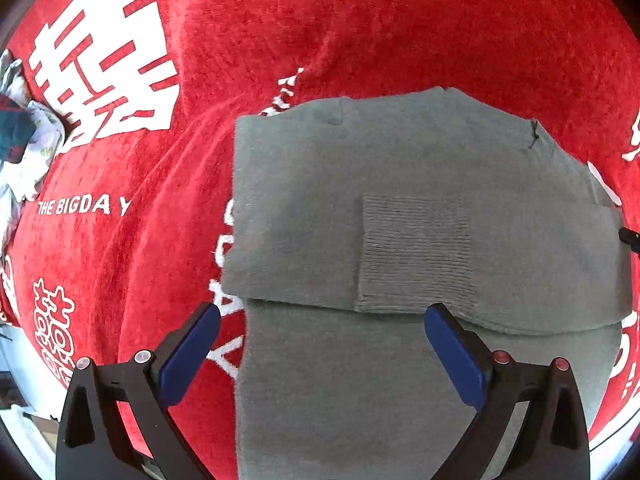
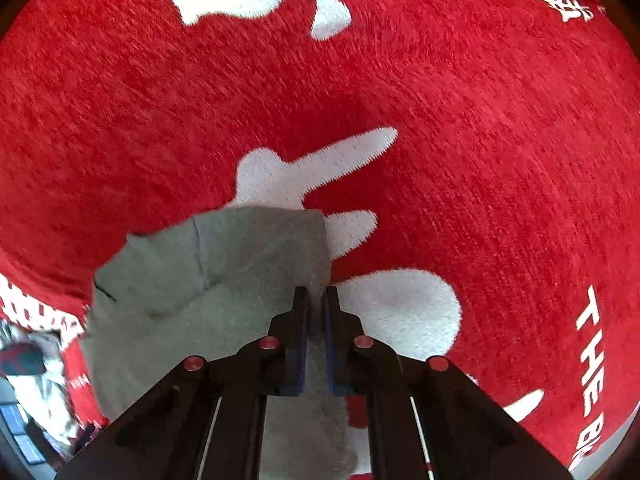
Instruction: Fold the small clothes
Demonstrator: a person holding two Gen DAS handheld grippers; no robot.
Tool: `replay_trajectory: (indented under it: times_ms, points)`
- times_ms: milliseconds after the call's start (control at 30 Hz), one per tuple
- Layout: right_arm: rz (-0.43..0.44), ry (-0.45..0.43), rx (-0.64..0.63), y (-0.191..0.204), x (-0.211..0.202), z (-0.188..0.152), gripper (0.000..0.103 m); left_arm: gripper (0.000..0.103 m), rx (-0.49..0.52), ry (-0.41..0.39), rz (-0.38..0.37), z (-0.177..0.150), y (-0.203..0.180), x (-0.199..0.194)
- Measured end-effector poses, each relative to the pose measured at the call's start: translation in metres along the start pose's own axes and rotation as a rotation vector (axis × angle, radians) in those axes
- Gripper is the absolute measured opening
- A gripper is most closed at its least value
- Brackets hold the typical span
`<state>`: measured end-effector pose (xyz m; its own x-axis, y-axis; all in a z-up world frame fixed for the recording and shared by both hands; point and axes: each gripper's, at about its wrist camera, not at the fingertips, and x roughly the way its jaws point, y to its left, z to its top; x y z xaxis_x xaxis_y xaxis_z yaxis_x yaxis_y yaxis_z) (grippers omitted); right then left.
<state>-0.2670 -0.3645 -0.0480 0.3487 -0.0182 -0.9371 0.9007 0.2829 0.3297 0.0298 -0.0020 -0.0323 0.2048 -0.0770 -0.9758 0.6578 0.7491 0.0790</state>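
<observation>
A grey knit sweater (image 1: 400, 208) lies flat on a red blanket (image 1: 320, 20) with white lettering, its folded top edge crosswise, ribbed cuff laid over its middle. The left gripper (image 1: 322, 330) hovers spread above it. The right gripper (image 2: 317, 300) pinches its edge.

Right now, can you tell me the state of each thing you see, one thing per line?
Grey sweater: partly folded, flat on the blanket, cuff on top.
Left gripper: open, fingers over the sweater.
Right gripper: shut on the sweater's edge.
Red blanket: spread out, slightly wrinkled.
Pile of clothes: crumpled, unfolded.
</observation>
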Motion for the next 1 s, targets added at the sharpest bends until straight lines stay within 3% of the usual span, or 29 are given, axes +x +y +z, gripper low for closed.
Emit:
replay_trajectory:
  times_ms: [67, 133, 333, 400, 433, 633, 800, 933, 967, 1000]
  points:
    - [-0.002, 0.001, 0.021, -0.006, -0.003, 0.000, 0.010, 0.102, 0.011, 0.015, 0.000, 0.000, -0.007, 0.000]
    - [-0.018, -0.002, 0.035, -0.008, -0.011, -0.001, 0.019, 0.102, 0.026, 0.021, 0.002, 0.000, -0.013, -0.002]
    - [0.001, -0.001, -0.047, -0.003, -0.044, -0.023, 0.023, 0.102, 0.049, 0.036, 0.003, -0.003, -0.028, -0.015]
    - [0.017, 0.019, -0.065, -0.003, -0.054, -0.035, 0.043, 0.102, 0.048, 0.034, 0.000, -0.005, -0.033, -0.021]
    - [0.024, 0.030, -0.072, -0.002, -0.057, -0.041, 0.049, 0.102, 0.049, 0.034, 0.002, -0.006, -0.036, -0.023]
    - [0.081, 0.126, -0.122, -0.002, -0.059, -0.084, 0.053, 0.102, 0.040, 0.045, 0.009, -0.018, -0.050, -0.037]
    - [0.156, 0.184, -0.152, 0.002, -0.054, -0.102, 0.070, 0.102, 0.017, 0.045, 0.022, -0.034, -0.056, -0.045]
    - [0.186, 0.216, -0.191, 0.006, -0.053, -0.117, 0.075, 0.102, 0.015, 0.056, 0.017, -0.051, -0.059, -0.047]
    - [0.201, 0.225, -0.197, 0.007, -0.052, -0.121, 0.082, 0.102, 0.023, 0.066, 0.005, -0.056, -0.060, -0.047]
    - [0.217, 0.232, -0.201, 0.007, -0.052, -0.125, 0.083, 0.102, 0.027, 0.070, 0.001, -0.060, -0.061, -0.047]
